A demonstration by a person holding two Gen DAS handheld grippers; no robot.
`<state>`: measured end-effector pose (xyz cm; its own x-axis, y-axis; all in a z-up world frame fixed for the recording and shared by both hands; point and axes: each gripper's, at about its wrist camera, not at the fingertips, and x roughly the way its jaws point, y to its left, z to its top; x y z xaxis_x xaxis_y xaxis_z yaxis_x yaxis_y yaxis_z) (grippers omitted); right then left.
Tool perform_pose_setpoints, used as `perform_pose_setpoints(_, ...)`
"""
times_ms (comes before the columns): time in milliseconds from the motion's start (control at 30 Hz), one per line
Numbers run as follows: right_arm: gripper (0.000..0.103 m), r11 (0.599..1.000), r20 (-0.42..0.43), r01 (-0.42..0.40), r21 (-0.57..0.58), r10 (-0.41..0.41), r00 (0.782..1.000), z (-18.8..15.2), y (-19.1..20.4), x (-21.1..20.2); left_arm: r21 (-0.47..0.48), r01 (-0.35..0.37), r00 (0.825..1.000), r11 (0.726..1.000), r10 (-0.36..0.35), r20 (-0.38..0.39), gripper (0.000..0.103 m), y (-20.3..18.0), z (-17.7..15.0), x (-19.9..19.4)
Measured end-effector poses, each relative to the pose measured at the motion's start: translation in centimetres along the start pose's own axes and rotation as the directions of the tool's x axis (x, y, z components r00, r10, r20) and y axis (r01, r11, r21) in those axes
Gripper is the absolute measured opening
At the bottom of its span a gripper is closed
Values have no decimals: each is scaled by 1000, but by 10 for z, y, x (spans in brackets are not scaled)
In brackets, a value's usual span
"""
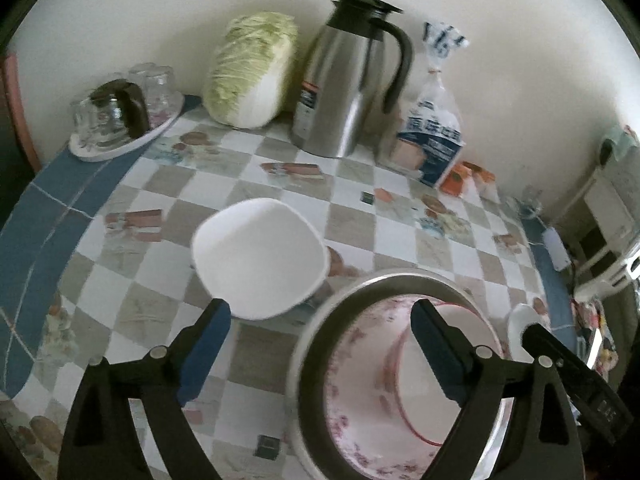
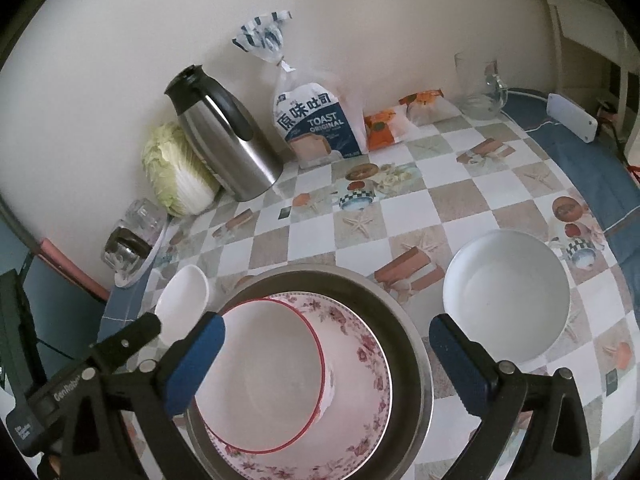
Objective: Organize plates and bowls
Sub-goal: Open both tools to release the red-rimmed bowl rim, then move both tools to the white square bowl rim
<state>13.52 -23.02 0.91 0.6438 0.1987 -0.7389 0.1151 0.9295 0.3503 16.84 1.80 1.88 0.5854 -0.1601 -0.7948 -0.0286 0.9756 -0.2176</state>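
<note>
A steel bowl (image 2: pixel 400 308) holds a pink floral bowl (image 2: pixel 368 352) with a red-rimmed white bowl (image 2: pixel 264 376) nested inside. My right gripper (image 2: pixel 326 324) hovers open above this stack, a finger on each side, touching nothing. A round white bowl (image 2: pixel 506 292) sits to the right and a small white dish (image 2: pixel 184 300) to the left. In the left wrist view the white dish (image 1: pixel 256 256) lies just ahead of my open left gripper (image 1: pixel 320 308). Its right finger hangs over the steel bowl (image 1: pixel 360 292) and floral bowl (image 1: pixel 352 380).
Along the wall stand a cabbage (image 2: pixel 176 172), a steel thermos jug (image 2: pixel 228 136), a toast bag (image 2: pixel 316 120), orange snack packs (image 2: pixel 384 128) and a glass mug (image 2: pixel 480 88). Upturned glasses sit on a tray (image 1: pixel 120 112) at the far left. A checkered tablecloth (image 2: pixel 312 240) covers the table.
</note>
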Motion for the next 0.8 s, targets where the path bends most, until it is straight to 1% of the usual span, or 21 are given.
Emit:
perform_pose_setpoints(67, 103, 1000, 8, -16, 2, 16, 1000, 0, 0, -1, -16, -11, 1000, 1000, 11, 17, 93, 6, 1, -3)
perform_pose_setpoints(167, 103, 998, 35, -55, 17, 54, 998, 0, 1, -5, -43, -7, 999, 999, 9, 32, 93, 15, 3, -8)
perform_pose_setpoints(300, 103, 998, 64, -63, -15, 64, 996, 3, 9, -10, -60, -14, 998, 998, 17, 57, 94, 22, 5, -15)
perform_pose_setpoints(367, 103, 997, 82, -69, -45, 72, 994, 3, 17, -14, -65, -7, 998, 998, 11, 61, 94, 25, 6, -17)
perform_pose_setpoints(467, 103, 997, 107, -10, -81, 19, 994, 3, 28, -20, -67, -3, 998, 998, 7, 65, 94, 26, 6, -19)
perform_pose_setpoints(567, 103, 994, 118, 18, -112, -5, 993, 3, 37, -24, -67, -4, 998, 998, 8, 69, 94, 30, 7, -20)
perform_pose_setpoints(700, 103, 992, 119, 69, -105, -57, 991, 2, 42, -28, -83, 4, 997, 997, 2, 73, 94, 37, 10, -21)
perform_pose_setpoints(800, 103, 985, 120, 136, -108, -123, 985, 3, 45, -33, -81, -1, 996, 997, 8, 85, 94, 42, 12, -23)
